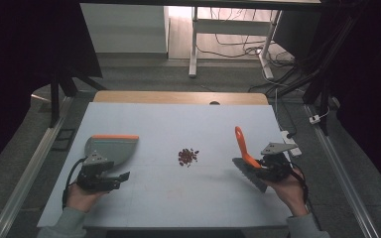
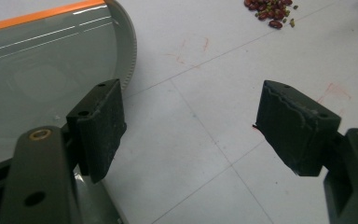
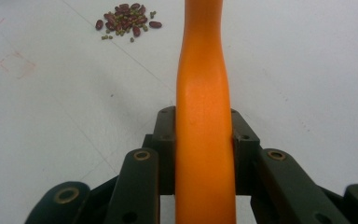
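A small pile of red and green beans [image 1: 188, 156] lies at the middle of the pale table [image 1: 178, 124]. A grey dustpan with an orange rim [image 1: 110, 148] rests flat at the left. My left gripper [image 1: 121, 179] hovers just in front of the pan, open, with nothing between its pads. In the left gripper view the dustpan [image 2: 42, 79] lies beside and behind the left jaw, and the beans [image 2: 270, 9] are far ahead. My right gripper [image 1: 265, 166] is shut on the orange handle of a brush [image 1: 241, 146], bristles low near the table. The handle [image 3: 203, 93] runs up between the jaws, beans [image 3: 127, 19] beyond.
A white power strip [image 1: 290, 144] sits at the table's right edge with cables trailing off. A strip of wooden top [image 1: 178, 97] shows along the far edge. White desk legs [image 1: 193, 44] and floor cables stand beyond the table.
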`<state>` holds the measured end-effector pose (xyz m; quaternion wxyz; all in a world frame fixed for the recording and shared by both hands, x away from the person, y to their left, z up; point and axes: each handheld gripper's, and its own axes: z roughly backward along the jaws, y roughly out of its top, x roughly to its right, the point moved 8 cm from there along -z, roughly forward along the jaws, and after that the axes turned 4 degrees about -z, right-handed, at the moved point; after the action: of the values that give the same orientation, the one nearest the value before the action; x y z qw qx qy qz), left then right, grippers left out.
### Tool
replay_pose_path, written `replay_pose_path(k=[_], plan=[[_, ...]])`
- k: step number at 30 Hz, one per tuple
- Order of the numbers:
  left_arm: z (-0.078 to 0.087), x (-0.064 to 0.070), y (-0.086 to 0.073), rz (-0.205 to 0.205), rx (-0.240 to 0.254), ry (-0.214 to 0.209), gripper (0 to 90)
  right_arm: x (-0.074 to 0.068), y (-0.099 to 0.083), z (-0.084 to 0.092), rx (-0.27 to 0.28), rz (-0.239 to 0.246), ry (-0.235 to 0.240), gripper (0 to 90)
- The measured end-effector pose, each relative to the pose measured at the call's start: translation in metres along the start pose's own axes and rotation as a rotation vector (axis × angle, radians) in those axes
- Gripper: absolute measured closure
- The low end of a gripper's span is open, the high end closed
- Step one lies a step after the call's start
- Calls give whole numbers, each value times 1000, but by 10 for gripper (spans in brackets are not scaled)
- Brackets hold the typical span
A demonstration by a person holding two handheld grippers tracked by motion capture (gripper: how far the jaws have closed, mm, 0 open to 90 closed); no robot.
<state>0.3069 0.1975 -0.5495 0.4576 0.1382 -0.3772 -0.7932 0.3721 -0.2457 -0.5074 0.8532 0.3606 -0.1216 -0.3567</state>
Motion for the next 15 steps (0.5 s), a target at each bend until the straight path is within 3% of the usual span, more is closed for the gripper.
replay_pose_path(k=[8, 15], plan=[[0, 0, 6, 0, 13, -7, 249, 2, 4, 5, 42, -10, 5, 702], [0, 4, 10, -19, 15, -14, 247, 1, 5, 3, 42, 4, 0, 702]])
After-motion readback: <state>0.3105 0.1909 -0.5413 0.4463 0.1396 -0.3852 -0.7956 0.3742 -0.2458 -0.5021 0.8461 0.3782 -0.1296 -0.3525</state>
